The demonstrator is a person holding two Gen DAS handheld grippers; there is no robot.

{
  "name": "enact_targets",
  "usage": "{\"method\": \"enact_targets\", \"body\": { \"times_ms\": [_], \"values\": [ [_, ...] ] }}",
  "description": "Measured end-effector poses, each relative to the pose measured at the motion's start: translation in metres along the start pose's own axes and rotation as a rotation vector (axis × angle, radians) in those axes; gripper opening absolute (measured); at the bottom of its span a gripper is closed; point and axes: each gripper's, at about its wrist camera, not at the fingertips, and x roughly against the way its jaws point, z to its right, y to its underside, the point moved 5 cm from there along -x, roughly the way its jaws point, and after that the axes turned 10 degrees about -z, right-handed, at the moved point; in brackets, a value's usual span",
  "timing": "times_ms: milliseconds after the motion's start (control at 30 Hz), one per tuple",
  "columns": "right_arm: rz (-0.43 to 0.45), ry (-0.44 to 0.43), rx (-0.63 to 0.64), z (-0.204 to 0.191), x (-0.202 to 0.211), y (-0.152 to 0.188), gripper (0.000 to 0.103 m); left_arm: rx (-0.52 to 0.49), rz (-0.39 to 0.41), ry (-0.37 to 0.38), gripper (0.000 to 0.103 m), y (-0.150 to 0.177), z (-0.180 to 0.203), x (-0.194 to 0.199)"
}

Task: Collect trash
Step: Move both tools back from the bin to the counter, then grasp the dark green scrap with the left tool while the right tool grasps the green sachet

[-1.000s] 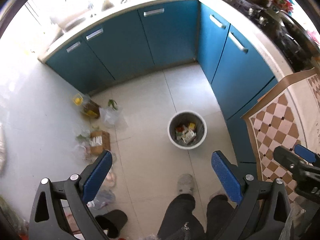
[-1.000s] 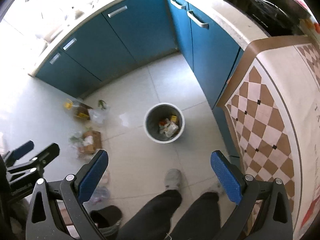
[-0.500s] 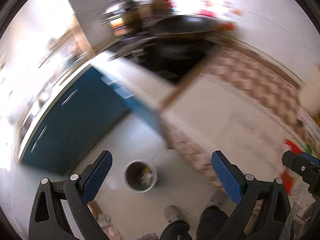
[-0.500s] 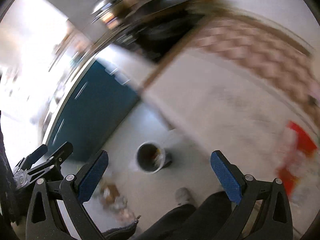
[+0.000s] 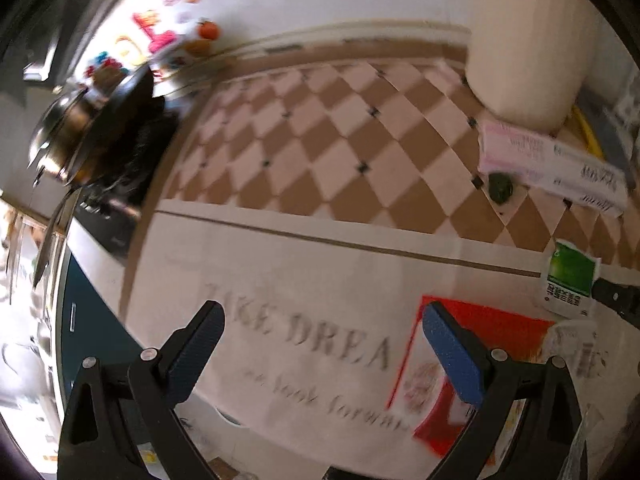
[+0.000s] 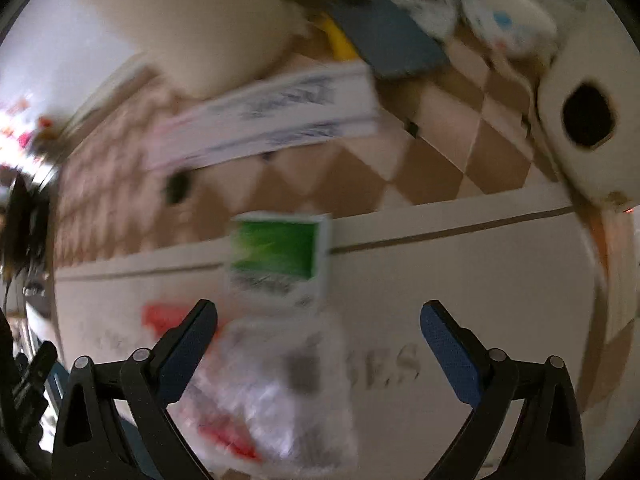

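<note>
Now I've swung both tongs off the floor bin onto the surface [image 5: 304,264]. Left tongs [image 5: 320,344] are spread and empty; right tongs [image 6: 318,338], just narrowing slightly, hold nothing above the crinkled clear wrapper [image 6: 276,392], near the green-white packet [image 6: 280,256].

the left gripper [image 5: 322,336] is a matte black frame with two angled fingers [image 5: 196,350], each faced with a blue pad of fine knurled texture. round silver screws [image 5: 149,355] sit at the finger joints, two on each side, and each outer bracket has a long triangular cut-out. the right gripper [image 6: 318,336] is built the same: black struts, blue textured pads [image 6: 450,354], silver screw heads [image 6: 496,355] at the pivots and triangular slots in the side plates. its black-and-blue tip also shows at the right edge of the left wrist view.
</note>
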Motion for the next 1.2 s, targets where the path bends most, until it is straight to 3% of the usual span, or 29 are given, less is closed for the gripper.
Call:
{"method": "enact_targets", "body": {
  "times_ms": [33, 100, 200, 267, 333, 400, 433, 533, 667, 767, 867, 1067, 1200],
  "values": [
    [-0.012, -0.011, -0.012, 0.004, -0.010, -0.008, 0.085, -0.006, -0.015, -0.003, 0.102, -0.003, 0.007, -0.005],
    [-0.019, -0.013, 0.001, 0.002, -0.022, -0.017, 0.078, -0.012, -0.037, 0.002, 0.101, -0.009, 0.013, -0.014],
    [0.043, -0.002, 0.049, -0.014, -0.027, -0.027, 0.073, -0.011, -0.056, -0.003, 0.101, -0.013, 0.019, -0.021],
    [0.079, 0.044, 0.103, -0.030, -0.029, -0.030, 0.059, -0.007, -0.070, 0.009, 0.101, -0.015, 0.021, -0.025],
    [0.104, 0.117, 0.175, -0.047, -0.034, -0.030, 0.029, -0.013, -0.085, 0.024, 0.101, -0.016, 0.027, -0.027],
    [0.120, 0.166, 0.225, -0.054, -0.036, -0.029, 0.006, -0.022, -0.087, 0.039, 0.101, -0.020, 0.033, -0.027],
    [0.128, 0.176, 0.244, -0.055, -0.036, -0.029, 0.001, -0.027, -0.085, 0.045, 0.101, -0.023, 0.035, -0.028],
    [0.135, 0.144, 0.225, -0.046, -0.032, -0.032, 0.000, -0.036, -0.072, 0.098, 0.100, -0.033, 0.046, -0.025],
    [0.177, 0.109, 0.150, -0.021, -0.009, -0.034, 0.000, -0.039, -0.077, 0.254, 0.099, -0.052, 0.068, -0.025],
    [0.198, 0.099, 0.096, 0.002, 0.010, -0.041, 0.000, -0.044, -0.081, 0.338, 0.081, -0.068, 0.091, -0.027],
    [0.186, 0.116, 0.050, 0.020, 0.010, -0.050, 0.000, -0.072, -0.071, 0.355, 0.075, -0.079, 0.113, -0.028],
    [0.172, 0.133, -0.031, 0.056, 0.002, -0.060, 0.000, -0.151, -0.077, 0.337, 0.022, -0.090, 0.147, -0.037],
    [0.165, 0.137, -0.045, 0.064, -0.003, -0.059, 0.000, -0.159, -0.048, 0.323, 0.017, -0.089, 0.149, -0.034]
  ]
}}
